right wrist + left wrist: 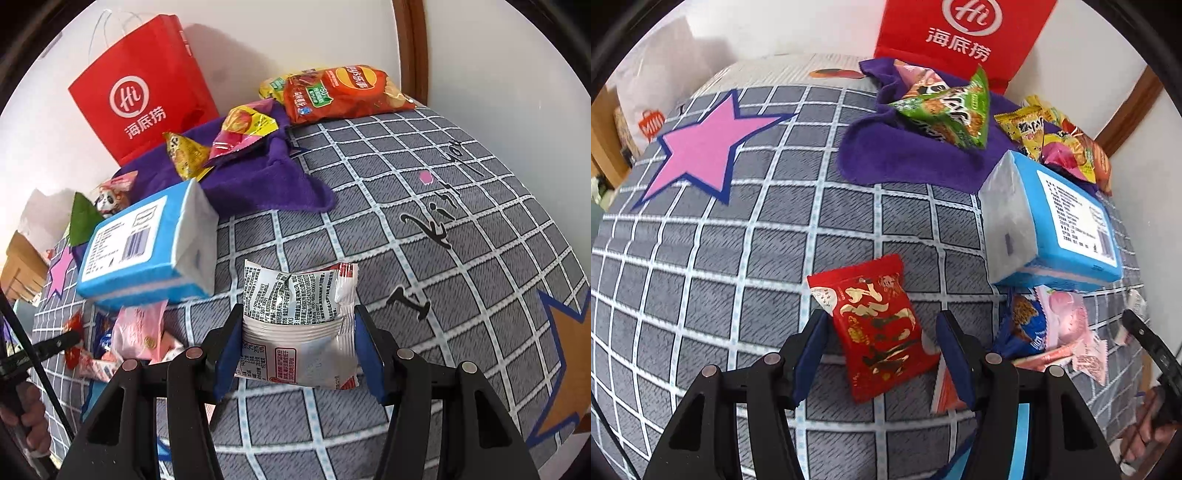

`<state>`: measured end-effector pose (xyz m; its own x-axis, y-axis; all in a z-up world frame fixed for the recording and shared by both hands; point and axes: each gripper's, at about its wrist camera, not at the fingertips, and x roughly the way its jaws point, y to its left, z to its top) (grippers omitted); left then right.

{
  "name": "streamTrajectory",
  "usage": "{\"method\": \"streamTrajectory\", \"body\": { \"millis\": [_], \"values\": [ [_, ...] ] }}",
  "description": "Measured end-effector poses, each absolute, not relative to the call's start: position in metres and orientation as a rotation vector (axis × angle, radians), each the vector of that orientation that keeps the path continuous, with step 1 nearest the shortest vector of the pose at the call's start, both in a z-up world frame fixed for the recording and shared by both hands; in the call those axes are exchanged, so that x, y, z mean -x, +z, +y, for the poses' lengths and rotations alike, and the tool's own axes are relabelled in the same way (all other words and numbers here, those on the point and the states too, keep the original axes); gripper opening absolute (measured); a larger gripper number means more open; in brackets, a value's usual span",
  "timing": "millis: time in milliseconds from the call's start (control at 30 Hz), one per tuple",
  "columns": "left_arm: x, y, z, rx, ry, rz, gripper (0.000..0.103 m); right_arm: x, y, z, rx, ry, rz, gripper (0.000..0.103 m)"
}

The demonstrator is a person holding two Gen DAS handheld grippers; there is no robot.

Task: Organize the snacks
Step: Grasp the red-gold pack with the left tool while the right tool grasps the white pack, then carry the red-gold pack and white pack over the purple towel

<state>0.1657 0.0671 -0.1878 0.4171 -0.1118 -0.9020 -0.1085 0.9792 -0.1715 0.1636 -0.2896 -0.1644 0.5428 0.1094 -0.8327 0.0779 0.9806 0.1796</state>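
Note:
In the left wrist view my left gripper point(882, 350) is open, its blue pads either side of a red snack packet point(877, 325) lying on the grey checked bedcover point(720, 266). In the right wrist view my right gripper point(297, 343) is closed on a white and red snack packet point(299, 325) held above the bedcover point(424, 229). More snacks lie on a purple towel point(897, 151): a green packet point(949, 107) and yellow packets point(1030, 129). The towel also shows in the right wrist view point(266, 181), with an orange chip bag point(347, 92) behind it.
A blue tissue pack point(1052, 221) lies right of the red packet, seen also in the right wrist view point(147, 243). Pink and blue packets point(1049, 328) lie under it. A red paper bag point(960, 33) stands by the wall. A pink star point(701, 147) marks the cover.

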Motion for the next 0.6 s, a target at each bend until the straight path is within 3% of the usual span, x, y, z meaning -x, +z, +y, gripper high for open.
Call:
{"method": "streamTrajectory", "body": {
  "millis": [67,167,600],
  "values": [
    [-0.17,-0.189,0.062,0.191,0.008,1.132,0.057,-0.16,-0.164,-0.289,-0.202,0.02,0.999,0.056],
    [-0.172,-0.189,0.055,0.103,0.057,1.122,0.041,-0.157,-0.164,-0.289,-0.21,0.023,1.001,0.056],
    [-0.168,-0.154,0.086,0.173,0.039,1.085,0.038,-0.16,-0.135,-0.278,-0.182,0.047,0.943,0.056]
  ]
}}
